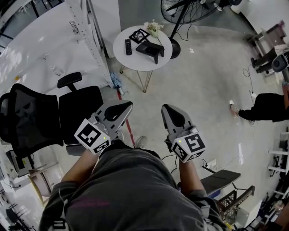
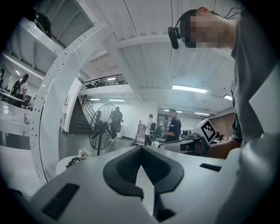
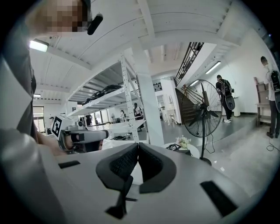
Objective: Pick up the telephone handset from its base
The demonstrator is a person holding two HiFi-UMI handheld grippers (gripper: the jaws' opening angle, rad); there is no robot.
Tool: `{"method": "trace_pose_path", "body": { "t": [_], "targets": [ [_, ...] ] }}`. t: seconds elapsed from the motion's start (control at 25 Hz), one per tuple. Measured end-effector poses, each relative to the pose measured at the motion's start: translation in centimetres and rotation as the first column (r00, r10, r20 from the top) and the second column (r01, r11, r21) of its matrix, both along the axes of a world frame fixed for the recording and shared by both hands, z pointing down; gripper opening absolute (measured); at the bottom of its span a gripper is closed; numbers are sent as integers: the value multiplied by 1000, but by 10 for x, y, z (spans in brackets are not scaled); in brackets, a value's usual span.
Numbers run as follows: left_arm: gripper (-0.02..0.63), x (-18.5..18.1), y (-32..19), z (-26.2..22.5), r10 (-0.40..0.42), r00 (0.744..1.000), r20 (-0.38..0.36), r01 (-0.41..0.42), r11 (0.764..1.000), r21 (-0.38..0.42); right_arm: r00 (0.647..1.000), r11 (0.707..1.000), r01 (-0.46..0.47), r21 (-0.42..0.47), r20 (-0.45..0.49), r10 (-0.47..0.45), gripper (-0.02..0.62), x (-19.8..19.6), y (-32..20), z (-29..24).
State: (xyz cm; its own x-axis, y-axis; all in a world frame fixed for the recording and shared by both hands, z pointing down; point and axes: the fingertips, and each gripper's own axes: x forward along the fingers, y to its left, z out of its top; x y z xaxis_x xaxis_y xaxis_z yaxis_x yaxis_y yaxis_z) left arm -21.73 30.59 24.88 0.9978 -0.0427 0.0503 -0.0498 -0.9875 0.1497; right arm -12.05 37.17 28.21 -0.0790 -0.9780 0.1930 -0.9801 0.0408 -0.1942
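Approach step, nothing grasped yet. The round white desk (image 1: 118, 53) stands well ahead of the person, with bare floor between. The black telephone (image 1: 150, 48) sits near the middle of the desk. We take the handset to be on its base, but from here we can't separate the two. A slim black remote-like bar (image 1: 128, 46) lies on the left part of the desk, apart from the telephone. A square marker card (image 1: 139, 35) and a small bunch of flowers (image 1: 153, 28) sit at the far edge of the desk. A standing fan (image 1: 185, 9) is just beyond the desk, and an office chair (image 1: 49, 117) is well apart from it on the near left.

The left hand-held gripper (image 1: 128, 105) and right hand-held gripper (image 1: 166, 108) are both held close to the body, well short of the desk and pointing roughly toward it. Each has its jaws together, tips meeting, with nothing between them.

Our read of the next move:
- walk up to the desk
- bring one hand-held gripper over the telephone
- open the jaws before reaching in and set them across the handset's narrow width
- clamp and lift the handset clear of the base

The base may shift, so the other hand-held gripper may have to steady it
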Motion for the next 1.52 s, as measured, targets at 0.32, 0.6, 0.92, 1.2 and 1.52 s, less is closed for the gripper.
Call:
{"method": "trace_pose_path", "body": {
  "t": [0.32, 0.6, 0.92, 1.2, 1.52],
  "targets": [
    [14, 17, 29, 5, -18, 1000, 12, 18, 1000, 16, 1000, 1000, 22, 15, -6, -22, 20, 19, 26, 2],
    [14, 33, 35, 4, -27, 999, 20, 27, 999, 28, 999, 999, 34, 26, 9, -34, 20, 37, 33, 3],
    [14, 53, 20, 14, -47, 999, 22, 47, 999, 21, 998, 998, 54, 20, 19, -54, 20, 60, 20, 12],
    [14, 80, -8, 21, -42, 999, 15, 42, 999, 13, 998, 999, 49, 4, 28, -49, 20, 86, -5, 21],
    [14, 111, -68, 37, -30, 999, 31, 31, 999, -18, 997, 999, 46, -29, 60, -44, 20, 114, -64, 36]
  ]
}}
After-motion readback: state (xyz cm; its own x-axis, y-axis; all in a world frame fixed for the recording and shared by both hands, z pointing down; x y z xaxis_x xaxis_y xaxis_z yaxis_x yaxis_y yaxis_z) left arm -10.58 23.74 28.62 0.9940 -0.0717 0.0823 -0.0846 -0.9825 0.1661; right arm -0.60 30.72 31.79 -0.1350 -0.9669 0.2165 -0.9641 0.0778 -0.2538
